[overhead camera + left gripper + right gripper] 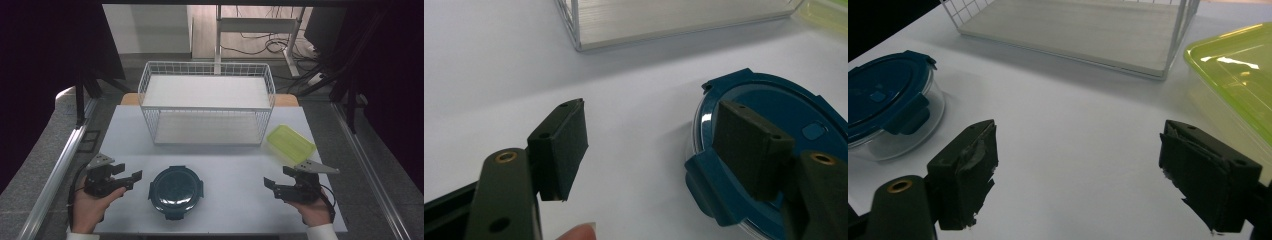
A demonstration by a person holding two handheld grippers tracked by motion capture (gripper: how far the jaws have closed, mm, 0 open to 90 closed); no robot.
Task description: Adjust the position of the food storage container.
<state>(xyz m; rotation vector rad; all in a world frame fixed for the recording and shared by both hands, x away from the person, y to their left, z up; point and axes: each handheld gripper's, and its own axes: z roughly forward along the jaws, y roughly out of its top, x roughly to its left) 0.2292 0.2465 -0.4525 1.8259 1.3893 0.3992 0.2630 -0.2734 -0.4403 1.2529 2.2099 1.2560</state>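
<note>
The left hand-held gripper (134, 176) stands wide and empty, the round glass container with the blue clip lid (176, 192) just beside its jaws on the bench (230, 165). The right hand-held gripper (268, 183) is also wide, well apart from it. A one-sided grab could skid the container or catch only a lid clip.

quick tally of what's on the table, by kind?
Round glass container with blue lid: 1
Green-lidded container: 1
White wire rack: 1
Handheld grippers: 2, left gripper and right gripper, both open
Total: 5
</note>
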